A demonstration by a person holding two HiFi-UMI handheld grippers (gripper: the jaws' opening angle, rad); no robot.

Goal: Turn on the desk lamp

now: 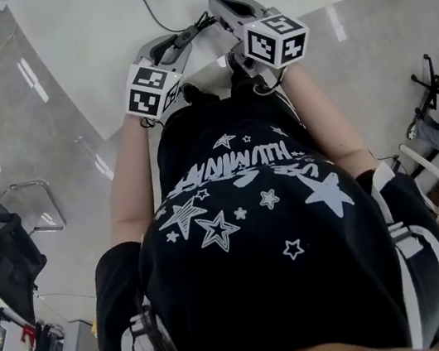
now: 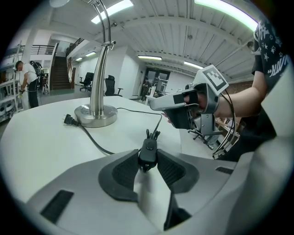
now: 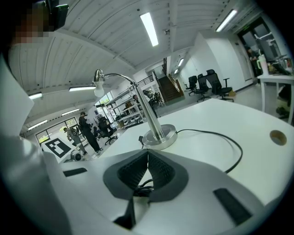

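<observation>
Your left tongs (image 2: 148,159) are closed on the black inline switch (image 2: 148,150) of the lamp cord (image 2: 94,140), at lower centre of the left gripper view. Your right tongs (image 3: 148,158) are also closed: the pads (image 3: 161,170) meet at the tips, and strands of the cord sit between them lower down. The desk lamp (image 3: 158,135) stands on the white bench (image 3: 229,124) at centre of the right gripper view, well beyond both tongs. Its plug (image 2: 69,120) lies loose beside the base.
</observation>
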